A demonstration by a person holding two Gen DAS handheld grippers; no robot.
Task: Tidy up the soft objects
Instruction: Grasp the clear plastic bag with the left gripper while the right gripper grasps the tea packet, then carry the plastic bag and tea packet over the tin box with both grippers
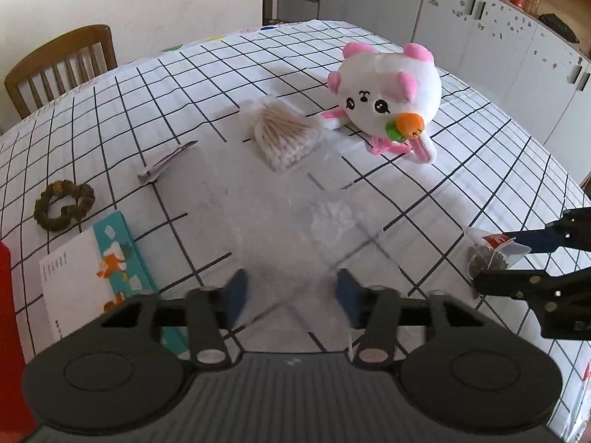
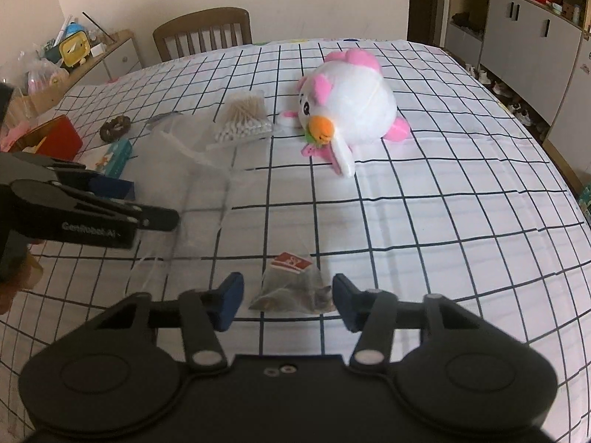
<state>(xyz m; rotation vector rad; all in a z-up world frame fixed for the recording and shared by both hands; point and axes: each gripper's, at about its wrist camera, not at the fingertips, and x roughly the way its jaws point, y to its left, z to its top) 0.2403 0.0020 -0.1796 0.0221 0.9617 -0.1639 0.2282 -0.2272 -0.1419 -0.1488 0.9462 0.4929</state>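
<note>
Tea bag between right gripper pads

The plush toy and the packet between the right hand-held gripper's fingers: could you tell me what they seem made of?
Plush toy: soft, matte, fuzzy white and pink fabric, stuffed round. Packet: probably thin translucent mesh or film, since dark contents show through, with a red paper tag.

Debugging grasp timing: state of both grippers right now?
Left gripper: open, jaws astride the clear plastic bag, not pinching it.
Right gripper: open, jaws flanking the tea bag sachet, not gripping it.
</note>
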